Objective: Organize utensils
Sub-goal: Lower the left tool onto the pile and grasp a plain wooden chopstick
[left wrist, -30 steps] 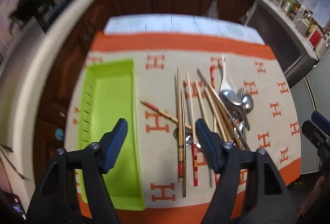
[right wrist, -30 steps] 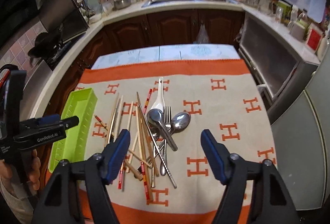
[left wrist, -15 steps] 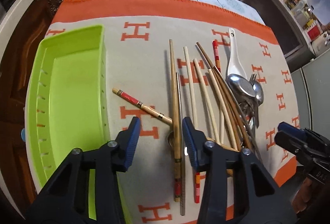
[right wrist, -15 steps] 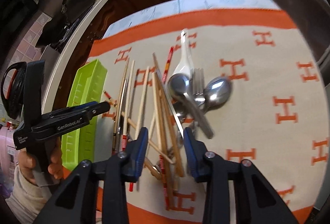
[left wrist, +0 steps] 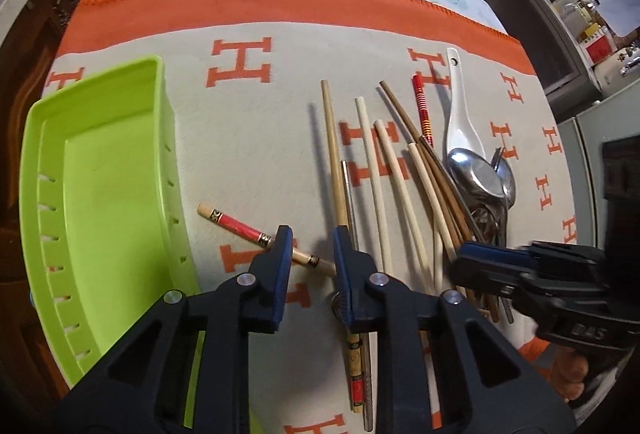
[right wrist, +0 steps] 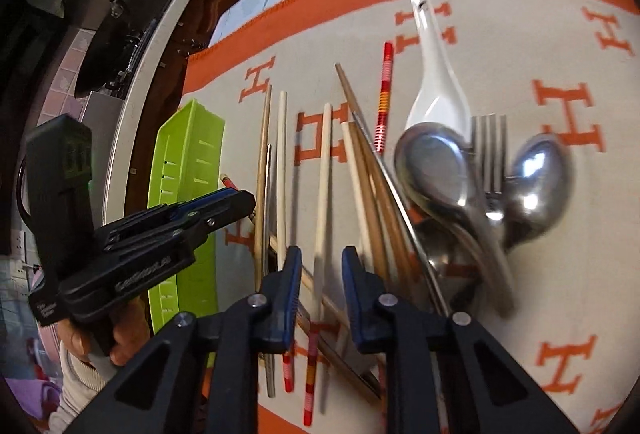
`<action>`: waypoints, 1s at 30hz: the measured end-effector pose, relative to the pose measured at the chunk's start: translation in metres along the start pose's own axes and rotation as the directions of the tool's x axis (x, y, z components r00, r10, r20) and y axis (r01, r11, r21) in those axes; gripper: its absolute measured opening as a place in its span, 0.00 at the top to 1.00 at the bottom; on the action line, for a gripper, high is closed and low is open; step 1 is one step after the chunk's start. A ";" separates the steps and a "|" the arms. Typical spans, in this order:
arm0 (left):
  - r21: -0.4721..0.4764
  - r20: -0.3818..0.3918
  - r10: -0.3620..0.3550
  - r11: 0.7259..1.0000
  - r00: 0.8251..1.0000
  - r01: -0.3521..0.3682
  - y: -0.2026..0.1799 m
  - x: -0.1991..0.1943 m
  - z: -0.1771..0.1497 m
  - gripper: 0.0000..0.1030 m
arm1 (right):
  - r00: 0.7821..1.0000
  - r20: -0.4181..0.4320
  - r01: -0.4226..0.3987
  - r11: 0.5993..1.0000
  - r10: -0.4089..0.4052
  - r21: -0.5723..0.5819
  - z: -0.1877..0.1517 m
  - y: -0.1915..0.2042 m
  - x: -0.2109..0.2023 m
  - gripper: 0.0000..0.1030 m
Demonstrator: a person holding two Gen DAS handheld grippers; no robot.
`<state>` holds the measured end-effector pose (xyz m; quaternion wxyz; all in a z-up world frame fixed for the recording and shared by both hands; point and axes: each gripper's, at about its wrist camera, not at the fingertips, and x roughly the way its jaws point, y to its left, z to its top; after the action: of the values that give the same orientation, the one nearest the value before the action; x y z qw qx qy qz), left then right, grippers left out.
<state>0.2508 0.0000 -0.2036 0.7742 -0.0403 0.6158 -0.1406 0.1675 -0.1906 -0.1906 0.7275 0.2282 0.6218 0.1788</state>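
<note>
Left tool (left wrist: 309, 234), part open, straddles a red-banded chopstick (left wrist: 256, 234); right tool (right wrist: 320, 254), part open, straddles a cream chopstick (right wrist: 322, 202).

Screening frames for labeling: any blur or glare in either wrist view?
Left wrist view: mostly sharp, though the right tool crossing the lower right is smeared; heavy fisheye bending at the cloth's orange border. Right wrist view: motion blur on the metal spoons and fork, bright glare on the right-hand spoon; chopsticks slightly soft.
</note>
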 end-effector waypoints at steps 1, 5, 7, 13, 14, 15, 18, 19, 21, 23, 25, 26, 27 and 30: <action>0.002 -0.001 -0.008 1.000 1.000 0.008 0.000 0.000 0.001 0.82 | 1.000 -0.007 0.002 1.000 -0.002 0.006 0.001 0.000 0.004 0.82; 0.036 -0.002 -0.028 0.999 1.000 0.028 -0.006 0.002 0.005 0.82 | 0.999 -0.031 0.011 1.000 -0.010 0.026 0.007 -0.003 0.019 0.83; 0.050 -0.002 -0.028 0.998 1.000 0.028 -0.008 0.004 0.007 0.84 | 0.999 -0.038 0.005 1.000 -0.003 0.030 0.008 -0.004 0.022 0.89; 0.074 -0.016 -0.019 0.997 1.000 0.020 -0.011 0.009 0.010 0.89 | 0.999 -0.043 0.007 1.000 -0.006 0.024 0.010 -0.002 0.025 0.94; 0.078 -0.014 -0.017 0.997 1.000 0.018 -0.012 0.009 0.010 0.89 | 0.999 -0.043 0.007 1.000 -0.006 0.024 0.010 -0.002 0.025 0.94; 0.083 -0.010 -0.013 0.996 1.000 0.014 -0.012 0.007 0.010 0.89 | 0.999 -0.044 0.006 1.000 -0.005 0.025 0.010 -0.003 0.025 0.94; 0.082 -0.011 -0.012 0.997 1.000 0.013 -0.010 0.006 0.010 0.89 | 0.999 -0.044 0.005 1.000 -0.003 0.027 0.011 -0.003 0.025 0.94; 0.080 -0.012 -0.011 0.997 1.000 0.012 -0.008 0.007 0.010 0.89 | 0.999 -0.044 0.006 1.000 -0.005 0.025 0.011 -0.002 0.025 0.94; 0.082 -0.019 -0.003 0.997 1.000 0.004 -0.007 0.009 0.009 0.89 | 0.999 -0.045 0.009 1.000 -0.008 0.022 0.011 -0.002 0.025 0.94; 0.084 -0.030 0.006 0.996 1.000 -0.003 -0.007 0.013 0.009 0.89 | 0.999 -0.047 0.017 1.000 -0.016 0.018 0.011 -0.001 0.026 0.94; 0.087 -0.045 0.012 0.996 0.999 -0.008 -0.006 0.017 0.008 0.89 | 0.999 -0.048 0.021 1.000 -0.021 0.015 0.011 0.000 0.026 0.94; 0.089 -0.052 0.014 0.996 0.999 -0.010 -0.007 0.018 0.009 0.89 | 0.999 -0.049 0.025 1.000 -0.024 0.013 0.011 0.001 0.027 0.94; 0.089 -0.058 0.015 0.996 0.998 -0.010 -0.007 0.020 0.009 0.89 | 0.998 -0.049 0.026 1.000 -0.026 0.012 0.011 0.001 0.027 0.94; 0.080 -0.070 0.021 0.997 0.997 -0.015 -0.006 0.023 0.011 0.89 | 0.998 -0.052 0.033 0.999 -0.032 0.012 0.011 0.003 0.027 0.94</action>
<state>0.2648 -0.0129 -0.2215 0.7542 0.0010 0.6371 -0.1592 0.1831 -0.1746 -0.2102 0.7124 0.2181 0.6453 0.1689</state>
